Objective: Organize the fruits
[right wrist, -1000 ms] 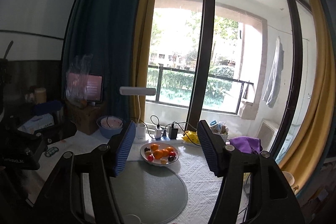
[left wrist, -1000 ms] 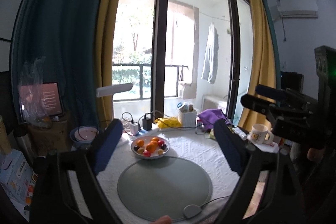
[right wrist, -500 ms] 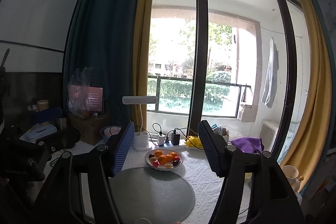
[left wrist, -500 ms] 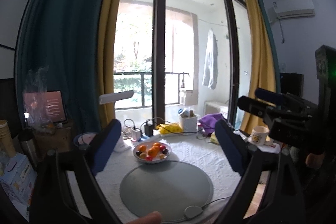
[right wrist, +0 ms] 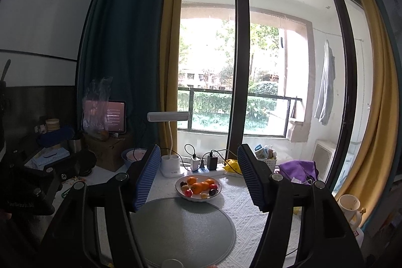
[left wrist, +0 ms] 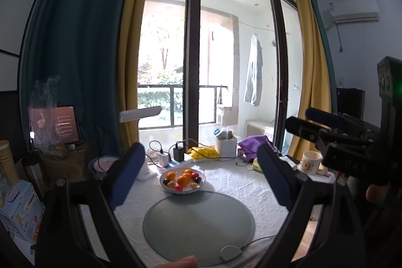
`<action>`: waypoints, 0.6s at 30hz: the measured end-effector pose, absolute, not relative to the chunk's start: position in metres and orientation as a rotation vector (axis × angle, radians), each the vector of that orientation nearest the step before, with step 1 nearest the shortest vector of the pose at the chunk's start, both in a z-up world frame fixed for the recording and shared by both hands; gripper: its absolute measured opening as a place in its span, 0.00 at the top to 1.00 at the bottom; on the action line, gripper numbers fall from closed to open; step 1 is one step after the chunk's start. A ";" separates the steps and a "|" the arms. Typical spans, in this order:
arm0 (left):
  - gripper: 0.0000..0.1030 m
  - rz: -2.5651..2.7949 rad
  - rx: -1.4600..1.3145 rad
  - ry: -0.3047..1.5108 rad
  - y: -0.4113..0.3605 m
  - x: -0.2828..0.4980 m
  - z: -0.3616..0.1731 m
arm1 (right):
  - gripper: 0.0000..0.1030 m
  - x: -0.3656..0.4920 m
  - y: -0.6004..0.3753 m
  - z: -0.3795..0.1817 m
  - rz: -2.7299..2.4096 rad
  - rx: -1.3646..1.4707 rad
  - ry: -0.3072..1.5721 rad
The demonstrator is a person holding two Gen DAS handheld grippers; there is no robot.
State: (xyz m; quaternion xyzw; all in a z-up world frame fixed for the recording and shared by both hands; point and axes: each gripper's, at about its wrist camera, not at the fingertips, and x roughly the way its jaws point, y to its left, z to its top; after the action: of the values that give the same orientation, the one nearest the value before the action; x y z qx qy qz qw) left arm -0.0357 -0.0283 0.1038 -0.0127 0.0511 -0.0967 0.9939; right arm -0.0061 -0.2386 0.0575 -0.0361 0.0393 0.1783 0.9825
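Observation:
A white bowl (left wrist: 183, 190) of oranges, red and dark small fruits stands on the white tablecloth just behind a round grey mat (left wrist: 198, 224). It also shows in the right wrist view (right wrist: 198, 194), with the mat (right wrist: 183, 230) in front. My left gripper (left wrist: 198, 175) is open and empty, held high above the table's near side, well short of the bowl. My right gripper (right wrist: 198, 176) is open and empty too, also raised and back from the bowl. The right gripper's body shows at the right of the left wrist view (left wrist: 346, 142).
Behind the bowl are a white desk lamp (right wrist: 170, 140), chargers and cables (right wrist: 203, 161), a white basket (left wrist: 225, 147), purple cloth (right wrist: 299, 170) and a blue bowl (right wrist: 134, 156). A mug (left wrist: 311, 162) stands at the right. A tablet (right wrist: 115, 116) and boxes stand at the left.
Both grippers have tilted upward and drawn slightly back, so the bowl and mat sit lower and smaller in each view. Both remain open and empty.

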 end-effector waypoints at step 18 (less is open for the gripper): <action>0.11 -0.214 -0.029 0.122 -0.034 -0.035 0.103 | 0.35 -0.001 -0.243 0.057 0.372 -0.056 0.114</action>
State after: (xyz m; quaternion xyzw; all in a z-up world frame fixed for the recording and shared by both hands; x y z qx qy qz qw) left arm -0.0353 -0.0336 0.1030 -0.0147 0.0610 -0.1069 0.9923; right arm -0.0012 -0.2431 0.0572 -0.0277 0.0569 0.1848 0.9807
